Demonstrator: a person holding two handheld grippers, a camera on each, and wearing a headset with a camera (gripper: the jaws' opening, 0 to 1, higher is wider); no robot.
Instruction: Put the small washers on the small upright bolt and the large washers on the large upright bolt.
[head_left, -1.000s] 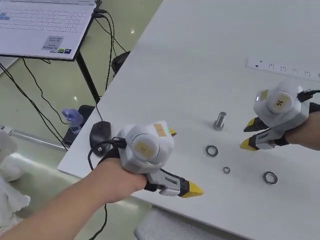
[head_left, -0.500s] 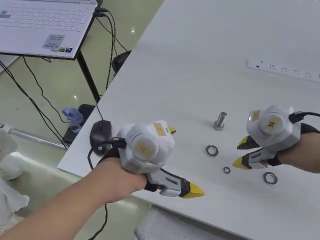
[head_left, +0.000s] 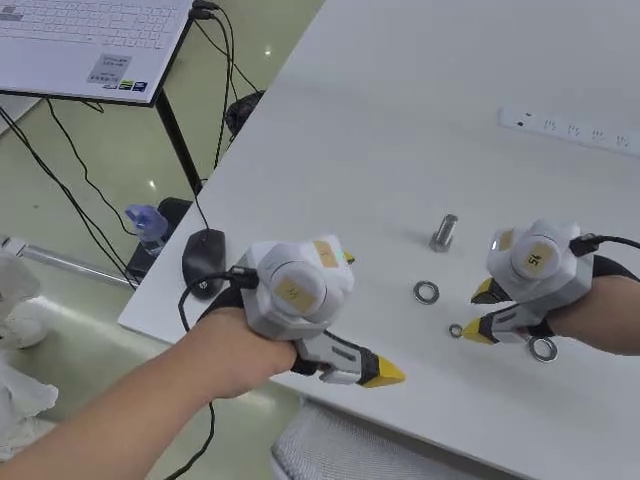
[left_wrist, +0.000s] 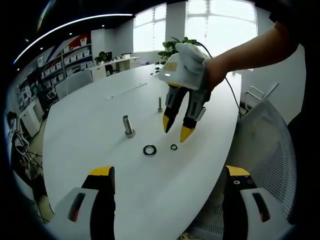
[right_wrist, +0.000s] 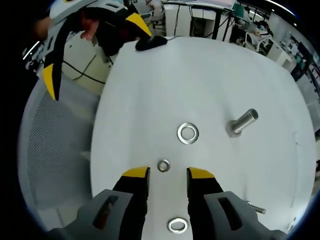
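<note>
On the white table (head_left: 400, 120) the large upright bolt (head_left: 444, 232) (right_wrist: 243, 121) stands, and a thinner bolt (left_wrist: 160, 104) stands farther back. A large washer (head_left: 426, 292) (right_wrist: 188, 133) lies flat in front of the large bolt. My right gripper (head_left: 478, 312) (right_wrist: 168, 175) is open and held low, with a small washer (head_left: 456, 331) (right_wrist: 163, 165) just ahead of its tips. A second large washer (head_left: 543, 348) (right_wrist: 177, 225) lies under that gripper. My left gripper (head_left: 365, 317) (left_wrist: 169, 175) is wide open and empty at the table's near edge.
A white power strip (head_left: 570, 133) lies at the far right of the table. A black mouse (head_left: 203, 262) sits at the table's left edge. A laptop (head_left: 80, 40) rests on a stand to the left. A mesh chair (head_left: 330, 450) is below the near edge.
My right gripper has come down and to the left, so its tips now sit at the small washer. The left gripper has hardly moved.
</note>
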